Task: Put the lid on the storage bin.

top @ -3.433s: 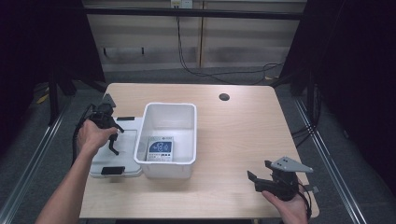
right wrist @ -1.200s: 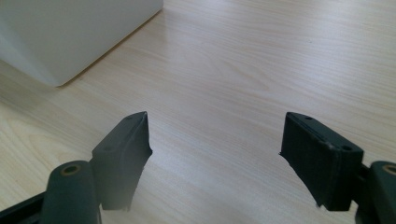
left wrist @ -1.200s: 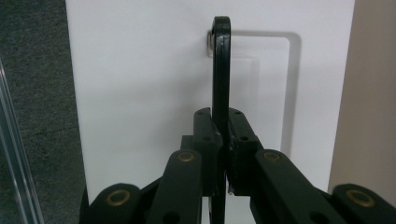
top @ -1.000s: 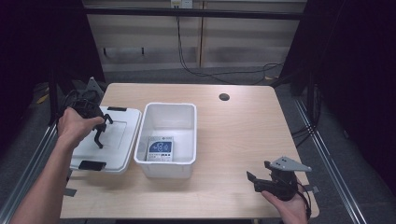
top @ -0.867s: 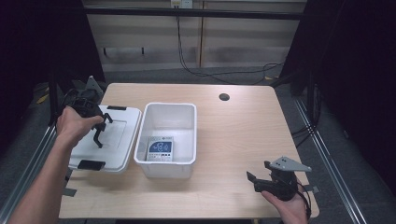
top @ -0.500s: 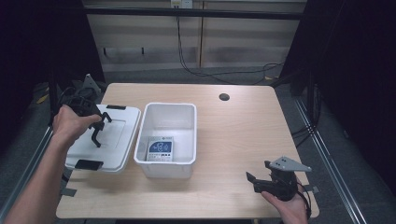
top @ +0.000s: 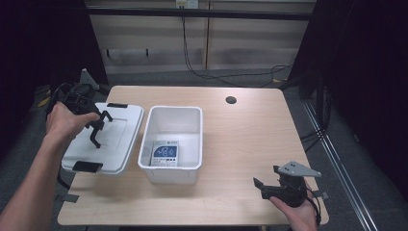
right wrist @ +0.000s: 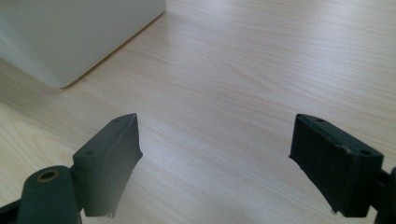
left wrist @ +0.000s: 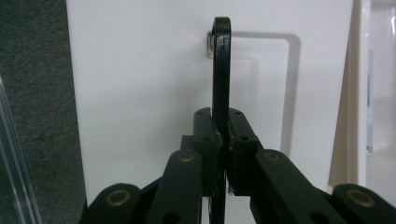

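A white bin lid [top: 118, 132] with a black handle [top: 94, 140] hangs over the table's left side, its left part past the table edge. My left gripper [top: 95, 126] is shut on that handle. In the left gripper view the jaws [left wrist: 223, 140] pinch the thin black handle [left wrist: 221, 70] against the white lid [left wrist: 140, 70]. Just right of the lid stands an open white bin [top: 192, 113] with a blue and white packet [top: 164, 153] on its floor. My right gripper [top: 263, 186] rests low at the table's front right, open, with bare wood between its jaws [right wrist: 215, 158].
The lid has black clips at its far end [top: 117, 105] and near end [top: 86, 166]. A dark round hole [top: 231, 100] sits at the back of the wooden table [top: 250, 139]. The bin's corner [right wrist: 70, 32] shows ahead of the right gripper.
The left hand has carried the lid by its handle leftward from beside the bin and raised it a little. The right gripper has stayed in place.
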`<state>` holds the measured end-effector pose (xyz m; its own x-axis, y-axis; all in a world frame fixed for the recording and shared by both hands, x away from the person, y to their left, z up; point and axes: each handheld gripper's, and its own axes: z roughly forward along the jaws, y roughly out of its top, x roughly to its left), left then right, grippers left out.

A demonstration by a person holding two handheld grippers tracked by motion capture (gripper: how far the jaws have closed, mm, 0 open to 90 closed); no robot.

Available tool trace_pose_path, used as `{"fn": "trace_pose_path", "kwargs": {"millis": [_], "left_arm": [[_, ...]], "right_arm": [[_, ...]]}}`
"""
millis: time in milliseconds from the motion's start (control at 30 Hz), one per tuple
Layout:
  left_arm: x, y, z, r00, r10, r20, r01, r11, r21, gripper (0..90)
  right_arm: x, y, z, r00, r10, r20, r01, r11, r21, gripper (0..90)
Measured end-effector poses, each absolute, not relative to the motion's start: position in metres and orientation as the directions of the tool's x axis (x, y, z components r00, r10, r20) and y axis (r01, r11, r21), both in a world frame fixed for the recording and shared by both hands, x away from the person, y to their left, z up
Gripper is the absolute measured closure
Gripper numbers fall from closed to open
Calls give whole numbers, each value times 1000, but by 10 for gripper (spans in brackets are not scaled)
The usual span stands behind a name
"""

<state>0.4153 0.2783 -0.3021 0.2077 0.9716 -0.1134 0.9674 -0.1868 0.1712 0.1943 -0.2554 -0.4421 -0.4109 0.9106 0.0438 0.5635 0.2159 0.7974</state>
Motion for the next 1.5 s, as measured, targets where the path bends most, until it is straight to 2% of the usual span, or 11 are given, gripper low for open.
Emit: {"fn": "trace_pose_path", "kwargs": {"millis": [500, 933, 1500], "left_arm": [[408, 274, -279, 258, 956, -136, 952, -227, 207, 848], [408, 254, -261, 275, 953, -130, 947, -245, 210, 848], [410, 221, -254, 251, 953, -168, 957, -218, 190, 848]], "right_arm": [[195, -256, -443, -414, 909, 43, 566, 221, 795, 152], [195, -256, -443, -413, 910, 43, 567, 220, 794, 152], [195, -255, -443, -419, 907, 39, 567, 228, 792, 153]]}}
